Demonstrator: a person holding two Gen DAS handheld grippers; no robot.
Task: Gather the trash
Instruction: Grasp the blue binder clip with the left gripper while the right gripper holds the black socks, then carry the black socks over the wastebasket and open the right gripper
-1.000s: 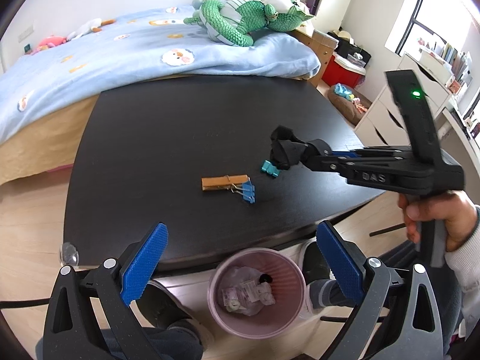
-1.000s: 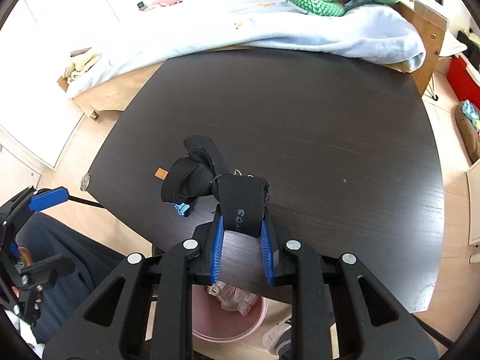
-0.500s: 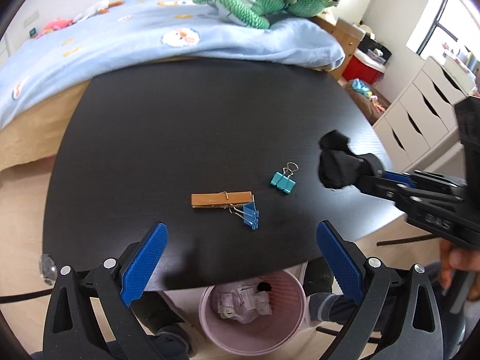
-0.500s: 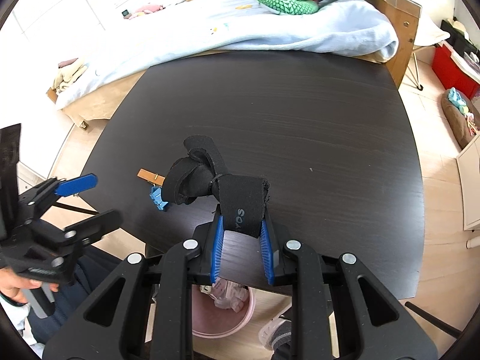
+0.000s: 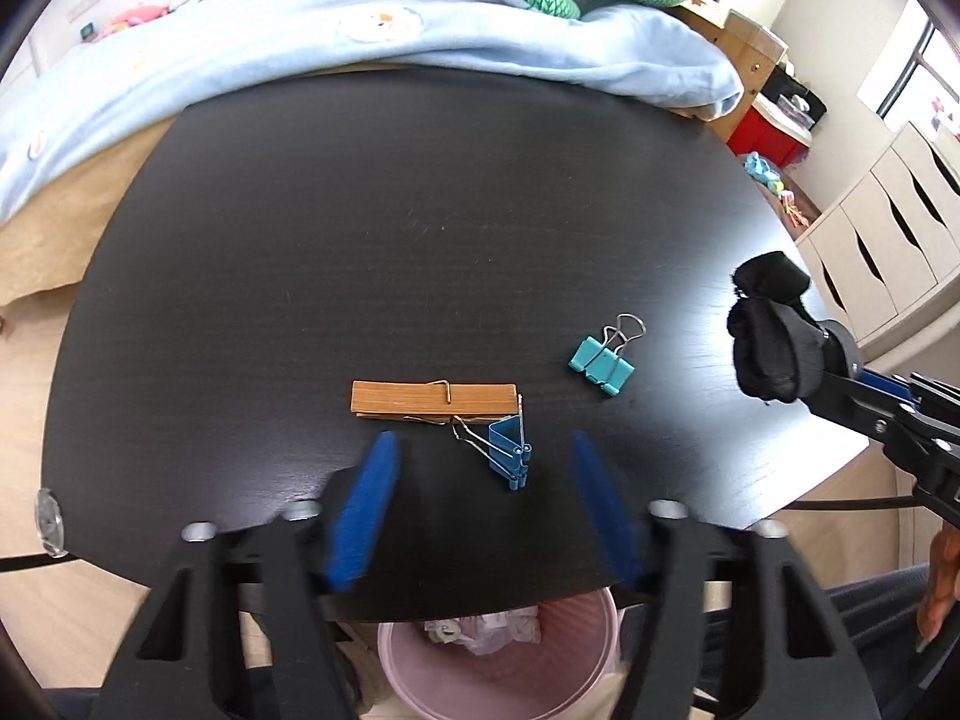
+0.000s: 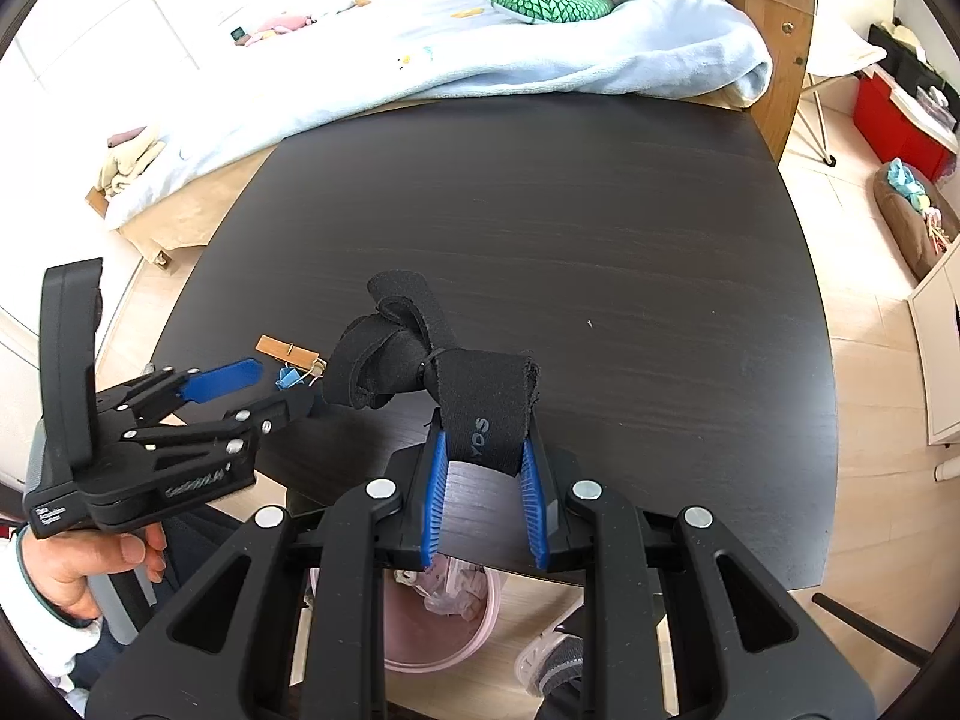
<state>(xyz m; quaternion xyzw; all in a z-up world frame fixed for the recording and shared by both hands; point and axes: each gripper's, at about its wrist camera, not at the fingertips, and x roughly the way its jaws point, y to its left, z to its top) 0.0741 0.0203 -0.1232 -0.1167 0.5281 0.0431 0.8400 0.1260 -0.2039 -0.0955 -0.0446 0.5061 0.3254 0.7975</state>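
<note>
On the black table (image 5: 420, 210) lie a wooden clothespin (image 5: 432, 399), a blue binder clip (image 5: 507, 453) touching its right end, and a teal binder clip (image 5: 603, 363) further right. My left gripper (image 5: 486, 480) hangs just above the blue clip with its jaws closing. The clip sits between the blurred blue pads (image 5: 366, 510), which stay apart from it. My right gripper (image 6: 483, 456) is shut on a crumpled black fabric strap (image 6: 408, 360), held above the table's near edge. From the right wrist, the left gripper (image 6: 270, 387) is at the left, beside the clothespin (image 6: 285, 351).
A pink waste bin (image 5: 498, 660) with crumpled wrappers stands on the floor under the table's near edge, also in view as the bin (image 6: 444, 618). A bed with a blue blanket (image 5: 300, 30) and a green plush toy borders the far side. White drawers (image 5: 888, 228) stand to the right.
My left gripper has come down and forward over the blue clip, and its jaws have narrowed from wide open. The right gripper with the strap has drifted right in the left wrist view.
</note>
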